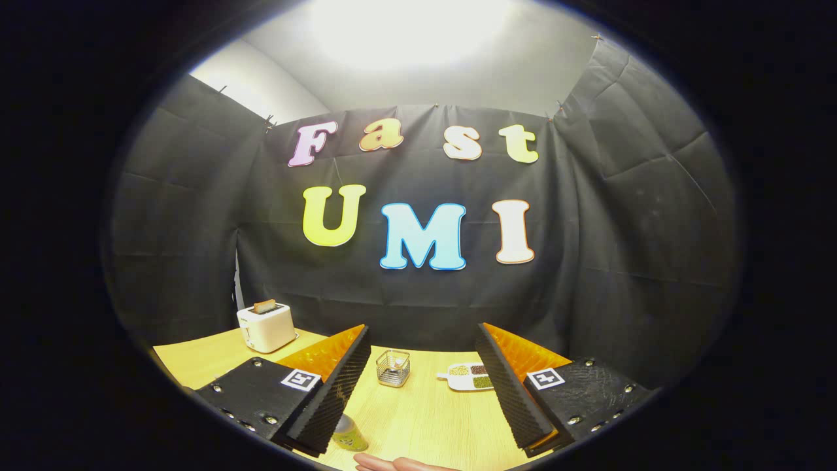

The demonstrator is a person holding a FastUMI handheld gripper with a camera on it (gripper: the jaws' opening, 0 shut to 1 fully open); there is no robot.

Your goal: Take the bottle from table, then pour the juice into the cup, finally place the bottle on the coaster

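My gripper (424, 386) stands open above the wooden table (418, 418), its two fingers wide apart with nothing between them. A small green bottle (349, 434) with a pale cap stands low beside the left finger (333, 392), partly hidden by it. Beyond the fingers, toward the back of the table, sits a clear square glass cup (393, 367). I cannot make out a coaster.
A white toaster (267, 326) with a slice of toast stands at the back left. A white divided dish (471, 377) with grains lies by the right finger. A person's hand (392, 464) shows at the near table edge. Black cloth walls close the back.
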